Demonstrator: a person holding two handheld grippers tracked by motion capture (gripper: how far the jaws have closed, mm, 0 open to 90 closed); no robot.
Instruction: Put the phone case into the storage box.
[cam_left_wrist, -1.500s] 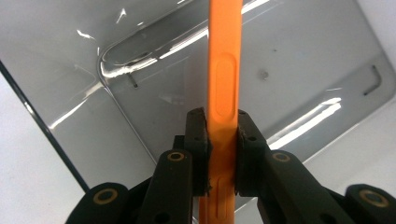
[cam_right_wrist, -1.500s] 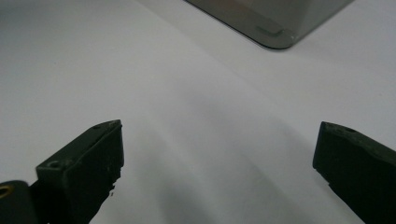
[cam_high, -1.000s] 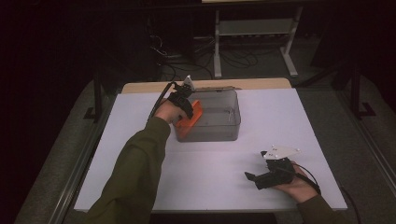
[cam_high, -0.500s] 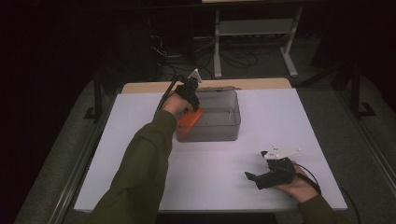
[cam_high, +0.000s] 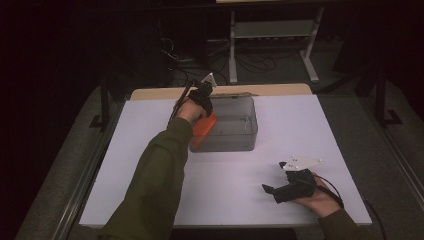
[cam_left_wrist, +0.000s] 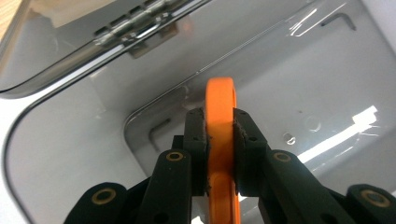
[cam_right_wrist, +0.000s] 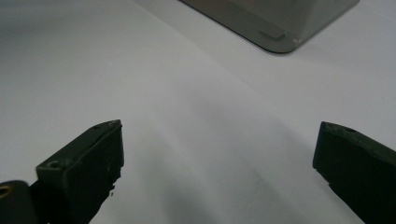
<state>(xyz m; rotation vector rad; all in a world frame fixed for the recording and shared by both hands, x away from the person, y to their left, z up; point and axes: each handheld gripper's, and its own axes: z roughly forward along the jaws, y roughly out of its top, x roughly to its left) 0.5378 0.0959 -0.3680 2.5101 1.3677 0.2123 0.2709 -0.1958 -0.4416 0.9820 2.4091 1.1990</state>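
Observation:
My left gripper (cam_high: 204, 100) hangs over the left end of a clear grey plastic box (cam_high: 240, 131). It is shut on a flat orange piece (cam_high: 206, 125) that reaches down into the box. In the left gripper view the orange piece (cam_left_wrist: 220, 95) stands edge-on between the pads of the left gripper (cam_left_wrist: 219, 128), above the box floor (cam_left_wrist: 303, 88). Its jaws have just been closing on that piece. My right gripper (cam_high: 274, 177) rests near the table's front right, open with nothing in it. The right gripper (cam_right_wrist: 217, 158) has only white table between its wide-apart jaws.
The box's open lid (cam_left_wrist: 84, 42) lies hinged back behind it. The box stands at the middle back of the white table (cam_high: 150, 150), and its near corner (cam_right_wrist: 275, 32) is ahead of my right gripper. Dark floor, cables and a metal stand (cam_high: 272, 30) lie beyond.
My left hand has shifted slightly back and to the right over the box with the orange piece in its jaws. The right hand has stayed put.

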